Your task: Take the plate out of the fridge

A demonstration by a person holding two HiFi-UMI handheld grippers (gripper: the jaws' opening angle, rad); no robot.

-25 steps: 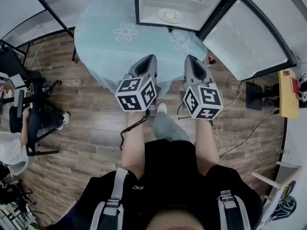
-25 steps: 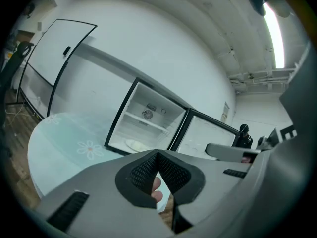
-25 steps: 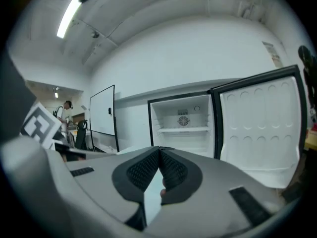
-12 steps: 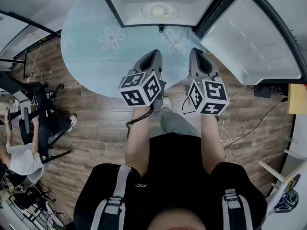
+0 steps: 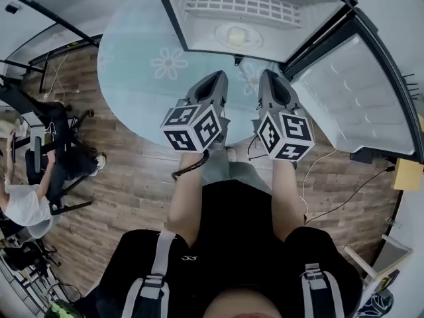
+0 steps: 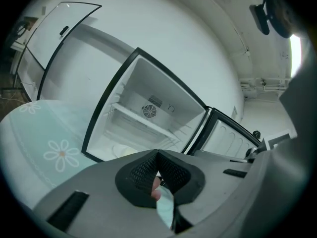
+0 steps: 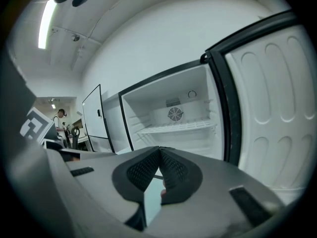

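Observation:
A small fridge (image 5: 199, 18) stands with its door (image 5: 358, 91) swung wide to the right. A pale round plate (image 5: 236, 37) lies on its floor, under a white wire shelf (image 5: 245, 5); the left gripper view shows a sliver of the plate (image 6: 121, 151). My left gripper (image 5: 213, 85) and right gripper (image 5: 269, 85) are both shut with nothing in them, side by side above the blue flowered mat (image 5: 146, 78), short of the fridge opening. In the gripper views the left gripper (image 6: 157, 155) and right gripper (image 7: 159, 151) point at the open fridge (image 7: 173, 118).
A person sits at a desk (image 5: 26, 177) at the far left on the wooden floor. Cables (image 5: 331, 184) trail on the floor to the right. A second white cabinet (image 6: 54, 43) stands left of the fridge.
The view has shifted toward the fridge, so more of its inside and wire shelf shows. Both grippers stay shut and side by side, a little closer to the opening.

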